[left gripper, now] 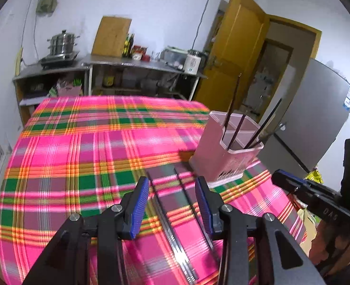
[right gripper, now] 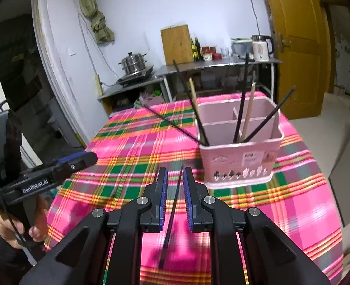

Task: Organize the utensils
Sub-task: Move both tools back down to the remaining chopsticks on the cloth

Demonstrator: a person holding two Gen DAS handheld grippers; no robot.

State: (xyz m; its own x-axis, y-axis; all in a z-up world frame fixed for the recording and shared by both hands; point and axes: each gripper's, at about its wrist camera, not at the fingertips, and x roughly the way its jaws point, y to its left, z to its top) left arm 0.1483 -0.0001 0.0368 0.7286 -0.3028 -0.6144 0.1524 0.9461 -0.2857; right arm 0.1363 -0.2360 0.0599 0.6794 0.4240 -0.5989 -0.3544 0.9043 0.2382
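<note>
Six chopsticks already stand in the single pink holder [right gripper: 241, 159]: four dark ones and two of pale wood. The holder sits right of centre in the right wrist view and is split by inner walls into compartments. It stands on the desk [right gripper: 127, 142], which is covered by one pink-and-green plaid cloth.

One more black chopstick [right gripper: 173, 209] lies in the lower middle of the same frame. It runs lengthwise between the jaws of the right tool [right gripper: 175, 173], its tip pointing just left of the holder. Cloth shows on both sides of it, so the tool is released rather than clamped on it. Whether the stick rests on the cloth cannot be told.

In the left wrist view, the left tool [left gripper: 172, 182] hangs with its jaws wide and gripping nothing. Below it are what look like two blurred metal sticks [left gripper: 172, 237] on the cloth, leading towards the holder's foot at centre right.

The step in hand appears to be gathering the loose sticks, with the sorting partly done. The next move likely calls for closing on a thin, slippery stick, tipping it upright and dropping it into a compartment without knocking those already leaning there.

One hand [right gripper: 11, 228] shows at the lower left edge. At the back wall are one steel pot [right gripper: 133, 63] and one white kettle [right gripper: 260, 47].
</note>
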